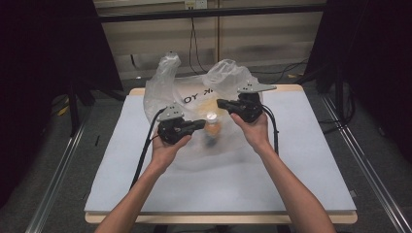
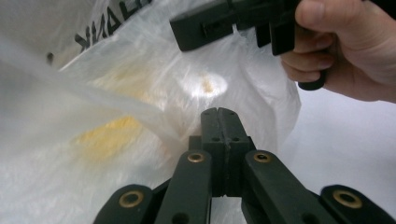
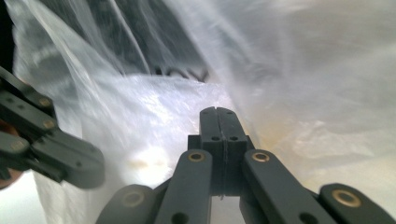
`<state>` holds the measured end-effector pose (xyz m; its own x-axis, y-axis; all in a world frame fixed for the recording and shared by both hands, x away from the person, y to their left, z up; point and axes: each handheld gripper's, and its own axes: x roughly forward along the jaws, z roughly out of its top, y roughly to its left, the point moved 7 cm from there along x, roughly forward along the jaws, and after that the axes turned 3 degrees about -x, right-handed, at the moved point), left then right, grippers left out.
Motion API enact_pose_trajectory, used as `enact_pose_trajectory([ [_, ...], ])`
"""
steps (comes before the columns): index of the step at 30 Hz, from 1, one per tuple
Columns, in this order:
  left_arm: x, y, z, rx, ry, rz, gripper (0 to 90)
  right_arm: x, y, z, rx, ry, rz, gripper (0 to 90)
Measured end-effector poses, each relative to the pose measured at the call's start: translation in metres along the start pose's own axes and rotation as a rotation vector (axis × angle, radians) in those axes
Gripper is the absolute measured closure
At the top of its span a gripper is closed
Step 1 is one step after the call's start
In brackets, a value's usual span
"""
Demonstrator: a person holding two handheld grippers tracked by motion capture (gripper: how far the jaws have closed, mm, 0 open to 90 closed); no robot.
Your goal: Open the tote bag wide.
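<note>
A table [image 1: 316, 160] with a pale grey top and light wooden edge stands on a grey floor [image 1: 53, 160], with metal rails [image 1: 63, 165] running along it at left and right. Beyond the far edge, a pale wall [image 1: 272, 34] carries dangling black cables [image 1: 194, 43] and a socket [image 1: 195, 4]. Dark curtains [image 1: 43, 53] close in both sides, leaving the room dim.

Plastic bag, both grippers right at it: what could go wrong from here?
1. The plastic bag is thin and loose; shut jaws on the left gripper and right gripper may just push the film instead of catching it.
2. The bottle inside could tip or roll if the bag gets tugged.
</note>
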<state>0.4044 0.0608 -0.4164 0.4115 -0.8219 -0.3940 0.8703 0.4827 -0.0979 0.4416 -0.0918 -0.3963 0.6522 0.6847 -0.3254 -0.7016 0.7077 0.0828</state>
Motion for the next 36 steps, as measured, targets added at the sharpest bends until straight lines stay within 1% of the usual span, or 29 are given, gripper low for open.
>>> enact_pose_trajectory([
  [1,0.003,0.002,-0.003,-0.008,0.007,0.007,90.0,0.001,-0.002,-0.005,0.007,0.009,-0.002,90.0],
  [3,0.005,0.005,-0.007,-0.038,-0.012,-0.004,90.0,0.002,-0.003,-0.014,0.013,0.030,0.003,90.0],
  [4,0.005,0.006,-0.008,-0.047,-0.013,0.001,90.0,0.002,-0.003,-0.018,0.008,0.039,0.006,90.0],
  [5,0.004,0.007,-0.011,-0.040,-0.002,0.004,90.0,0.002,-0.002,-0.021,0.009,0.044,0.009,90.0],
  [6,0.003,0.006,-0.013,-0.032,0.005,-0.004,90.0,0.001,-0.001,-0.025,0.005,0.055,0.013,90.0],
  [8,0.003,0.003,-0.017,-0.008,0.028,0.001,90.0,-0.001,0.001,-0.031,-0.003,0.068,0.021,90.0],
  [9,0.003,0.002,-0.019,-0.007,0.036,0.002,90.0,-0.003,0.002,-0.033,0.001,0.069,0.022,90.0],
  [11,0.005,0.001,-0.024,-0.017,0.040,-0.003,90.0,-0.007,0.004,-0.039,-0.002,0.080,0.030,90.0],
  [12,0.005,0.003,-0.027,-0.016,0.040,-0.001,90.0,-0.009,0.004,-0.042,-0.003,0.085,0.031,90.0],
  [15,0.005,0.009,-0.036,-0.042,0.054,0.020,90.0,-0.012,0.004,-0.056,0.005,0.109,0.039,90.0],
  [18,0.010,0.014,-0.049,-0.044,0.092,0.036,90.0,-0.011,0.006,-0.073,0.019,0.150,0.059,90.0],
  [20,0.014,0.017,-0.057,-0.041,0.119,0.039,90.0,-0.010,0.008,-0.085,0.016,0.178,0.071,90.0],
  [23,0.020,0.022,-0.068,-0.058,0.153,0.055,90.0,-0.007,0.013,-0.102,0.014,0.213,0.097,90.0],
  [25,0.023,0.026,-0.076,-0.068,0.175,0.062,90.0,-0.005,0.014,-0.113,0.009,0.245,0.102,90.0],
  [27,0.027,0.031,-0.084,-0.080,0.207,0.070,90.0,-0.001,0.013,-0.125,-0.003,0.287,0.094,90.0],
  [28,0.029,0.033,-0.088,-0.084,0.213,0.070,90.0,0.001,0.011,-0.131,0.001,0.299,0.092,90.0],
  [29,0.030,0.034,-0.093,-0.092,0.229,0.075,90.0,0.003,0.010,-0.136,0.012,0.302,0.097,90.0],
  [30,0.032,0.036,-0.097,-0.097,0.243,0.074,90.0,0.005,0.008,-0.143,0.019,0.317,0.095,90.0],
  [31,0.034,0.038,-0.101,-0.092,0.258,0.077,90.0,0.007,0.007,-0.146,0.027,0.336,0.091,90.0],
  [32,0.036,0.038,-0.104,-0.103,0.264,0.072,90.0,0.007,0.009,-0.145,0.017,0.336,0.090,90.0],
  [33,0.037,0.040,-0.108,-0.112,0.279,0.072,90.0,0.007,0.010,-0.146,0.002,0.353,0.091,90.0],
  [34,0.038,0.042,-0.109,-0.120,0.282,0.072,90.0,0.008,0.011,-0.148,-0.016,0.377,0.079,90.0],
  [35,0.038,0.042,-0.109,-0.114,0.290,0.079,90.0,0.008,0.011,-0.148,-0.005,0.383,0.075,90.0],
  [36,0.038,0.041,-0.109,-0.115,0.293,0.077,90.0,0.007,0.010,-0.148,0.020,0.389,0.078,90.0],
])
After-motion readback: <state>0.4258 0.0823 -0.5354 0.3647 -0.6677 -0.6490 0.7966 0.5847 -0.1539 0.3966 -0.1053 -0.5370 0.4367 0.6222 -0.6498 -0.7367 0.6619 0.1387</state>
